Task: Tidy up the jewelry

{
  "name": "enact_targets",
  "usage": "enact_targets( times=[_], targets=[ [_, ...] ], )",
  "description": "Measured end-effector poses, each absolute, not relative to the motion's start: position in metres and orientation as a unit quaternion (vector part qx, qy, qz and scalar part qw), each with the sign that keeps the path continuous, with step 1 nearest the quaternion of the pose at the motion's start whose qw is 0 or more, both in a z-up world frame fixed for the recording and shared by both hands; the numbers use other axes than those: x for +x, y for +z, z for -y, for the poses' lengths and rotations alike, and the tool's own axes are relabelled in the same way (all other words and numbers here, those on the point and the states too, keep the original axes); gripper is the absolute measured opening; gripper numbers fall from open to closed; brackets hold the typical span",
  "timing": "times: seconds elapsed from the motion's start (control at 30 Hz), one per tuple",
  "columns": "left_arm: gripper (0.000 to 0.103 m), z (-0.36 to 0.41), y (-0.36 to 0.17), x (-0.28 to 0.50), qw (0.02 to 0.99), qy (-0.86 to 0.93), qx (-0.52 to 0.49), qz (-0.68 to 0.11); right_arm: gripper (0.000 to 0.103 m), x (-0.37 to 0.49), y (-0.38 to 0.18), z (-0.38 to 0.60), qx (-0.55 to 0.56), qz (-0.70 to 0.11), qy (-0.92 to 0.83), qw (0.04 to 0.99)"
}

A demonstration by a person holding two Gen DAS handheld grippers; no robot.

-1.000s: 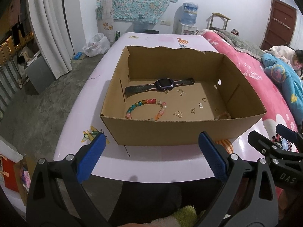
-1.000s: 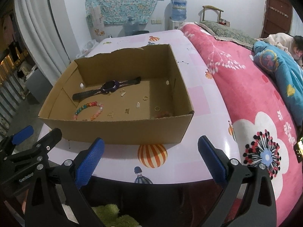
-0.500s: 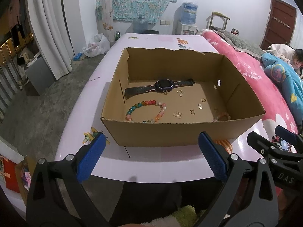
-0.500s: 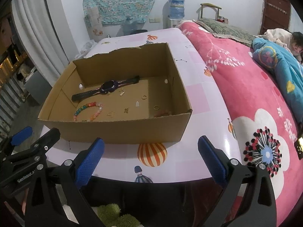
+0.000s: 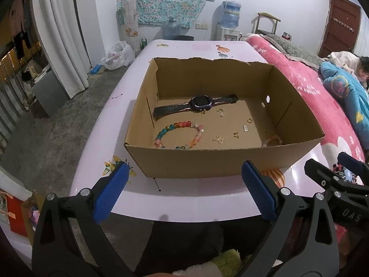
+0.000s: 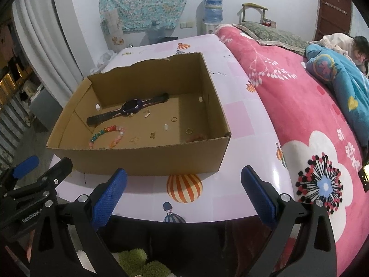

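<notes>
The pink table point(image 5: 184, 203) carries the cardboard box point(image 5: 207, 159), and the jewelry lies inside — watch point(image 5: 196, 106) far, bead bracelet point(image 5: 182, 133) near-left, tiny gold pieces point(image 5: 245, 128) to the right. The left gripper point(image 5: 184, 194) and right gripper point(image 6: 182, 194) hang empty, jaws wide, near the table edge. Reaching in could snag the near wall; small pieces may slip. Compared with a second ago, the views sit slightly higher.

I saw the box point(image 5: 221, 159) sitting on the table point(image 5: 184, 198) near its front edge. Inside it, the watch point(image 5: 196, 107) lay toward the back wall, the bead bracelet point(image 5: 180, 133) in the front left corner, another bracelet point(image 5: 272, 140) in the front right corner, small pieces point(image 5: 233, 129) between them.
</notes>
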State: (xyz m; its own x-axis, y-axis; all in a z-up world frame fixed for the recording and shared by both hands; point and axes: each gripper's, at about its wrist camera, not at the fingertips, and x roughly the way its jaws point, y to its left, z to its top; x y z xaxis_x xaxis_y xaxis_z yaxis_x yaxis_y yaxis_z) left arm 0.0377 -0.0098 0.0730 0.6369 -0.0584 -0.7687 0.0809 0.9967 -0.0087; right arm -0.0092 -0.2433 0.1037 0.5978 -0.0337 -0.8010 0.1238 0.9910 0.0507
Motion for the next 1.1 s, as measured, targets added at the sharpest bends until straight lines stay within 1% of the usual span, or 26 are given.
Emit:
enact_targets(
  times=[1.1],
  targets=[
    [0.095,0.0077,0.0667,0.0443,0.898,-0.032,0.015,-0.439,0.096,-0.0035,0.0993,0.2419,0.052,-0.453,-0.042,0.889]
  ],
)
